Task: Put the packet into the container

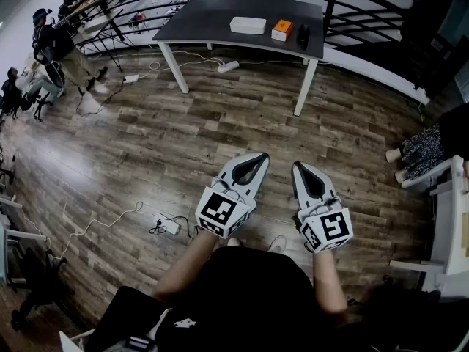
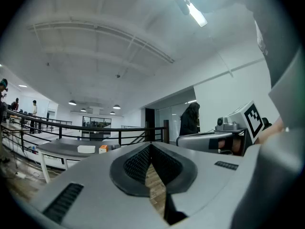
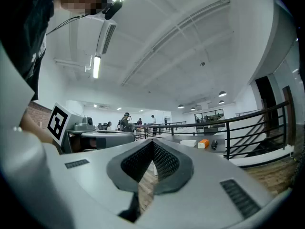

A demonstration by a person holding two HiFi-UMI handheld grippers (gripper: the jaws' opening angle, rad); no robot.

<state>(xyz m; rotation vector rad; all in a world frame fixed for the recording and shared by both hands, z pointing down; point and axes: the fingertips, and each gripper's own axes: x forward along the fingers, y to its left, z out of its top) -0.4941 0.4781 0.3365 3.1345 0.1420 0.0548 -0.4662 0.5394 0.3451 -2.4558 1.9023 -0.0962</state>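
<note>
1. Gripper state: the left gripper and the right gripper are both pointing level over the wooden floor. Each pair of jaws is clenched tip to tip, with nothing between them.
2. Task item location: the orange packet is lying on the dark table, well apart from both grippers and just beside the white container. Neither gripper is touching either item.
3. Container contents: the white container is sitting closer to the middle of the table. From this range it is not showing whether it is open, lidded or holding anything.
4. Hazard, approach: a power strip with cables is lying on the floor near the person's feet, and another power strip is lying under the table. Walking in without looking down is likely inviting a snag.
5. Hazard, closed jaws: arriving at the packet with the jaws clenched is likely to be shoving it along the table, possibly off the edge.
6. Hazard, wrong target: a black object is resting just beside the packet, so a wide reach is risking a grasp on it.
7. Hazard, lid: if the container is closed, the packet is going nowhere until it is opened.
</note>
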